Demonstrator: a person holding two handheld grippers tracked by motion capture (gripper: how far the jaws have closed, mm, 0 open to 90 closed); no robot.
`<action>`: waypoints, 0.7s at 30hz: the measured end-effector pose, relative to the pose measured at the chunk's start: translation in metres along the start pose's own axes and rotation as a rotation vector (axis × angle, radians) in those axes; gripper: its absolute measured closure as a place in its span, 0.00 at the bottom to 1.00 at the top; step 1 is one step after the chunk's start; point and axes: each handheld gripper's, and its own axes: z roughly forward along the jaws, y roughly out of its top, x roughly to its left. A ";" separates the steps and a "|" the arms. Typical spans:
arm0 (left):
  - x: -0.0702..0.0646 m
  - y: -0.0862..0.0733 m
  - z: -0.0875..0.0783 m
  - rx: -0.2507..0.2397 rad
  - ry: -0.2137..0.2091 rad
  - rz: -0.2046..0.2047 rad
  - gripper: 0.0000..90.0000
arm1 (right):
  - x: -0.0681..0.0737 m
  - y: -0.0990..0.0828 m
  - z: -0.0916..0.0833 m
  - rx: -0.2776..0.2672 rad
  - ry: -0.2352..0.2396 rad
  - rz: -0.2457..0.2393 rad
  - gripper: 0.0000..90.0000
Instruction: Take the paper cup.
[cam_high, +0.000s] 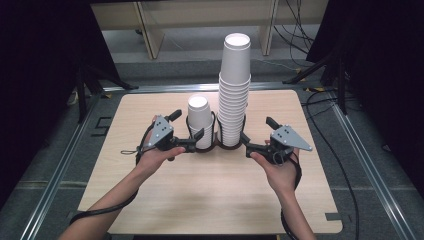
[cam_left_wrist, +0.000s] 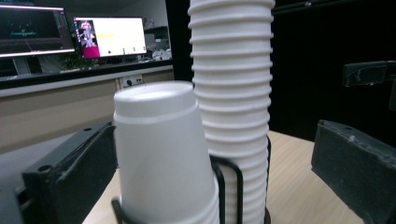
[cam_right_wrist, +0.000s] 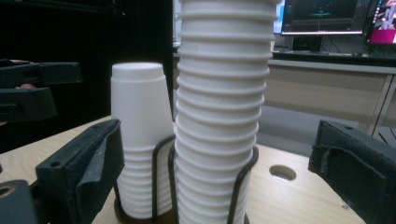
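Two stacks of upturned white paper cups stand in a black wire holder at the middle of the table. The short stack is on the left, the tall stack on the right. My left gripper is open, its jaws wide on either side of the short stack, close to it but not touching. My right gripper is open just right of the tall stack, with its jaws spread on either side of it. In the right gripper view the holder's wire loops ring both stacks.
The light wooden table has bare room in front of the holder and at both sides. A small round hole sits in the tabletop behind the tall stack. Monitors and a desk stand far off. Cables run along the floor on the right.
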 end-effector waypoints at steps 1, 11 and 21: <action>-0.001 0.005 0.006 -0.005 -0.008 0.009 0.00 | -0.002 0.003 0.002 -0.010 0.007 -0.031 0.03; -0.010 0.021 0.035 -0.017 -0.053 0.060 0.00 | -0.006 0.030 0.015 -0.034 0.016 -0.012 0.04; -0.012 0.037 0.063 -0.020 -0.066 0.089 0.02 | -0.010 0.073 0.035 -0.066 0.031 -0.031 0.04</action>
